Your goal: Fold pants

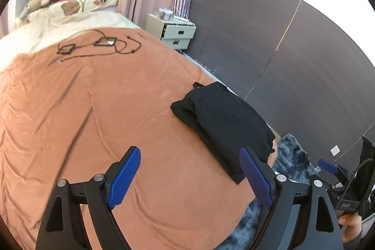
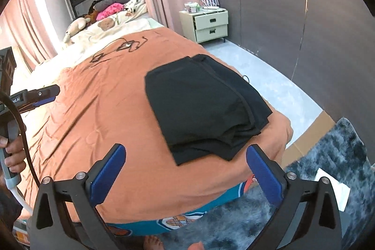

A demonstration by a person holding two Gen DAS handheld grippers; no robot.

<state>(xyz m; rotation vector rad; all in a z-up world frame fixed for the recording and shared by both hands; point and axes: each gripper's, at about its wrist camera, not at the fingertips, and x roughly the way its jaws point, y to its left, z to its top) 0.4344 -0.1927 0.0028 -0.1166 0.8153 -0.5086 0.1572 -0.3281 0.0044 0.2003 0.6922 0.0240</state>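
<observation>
Black pants lie folded into a compact stack near the corner of the bed, on the orange blanket. In the left wrist view the pants sit ahead and to the right. My left gripper hovers above the blanket with its blue pads wide apart and nothing between them. My right gripper is open too, raised just short of the stack's near edge, holding nothing. The left gripper shows at the left edge of the right wrist view, and the right gripper at the right edge of the left wrist view.
Black cables lie on the blanket farther up the bed. Pillows and plush toys are at the head. A cream nightstand stands by the dark wall. A grey shaggy rug and flat cardboard cover the floor. Bare feet stand below.
</observation>
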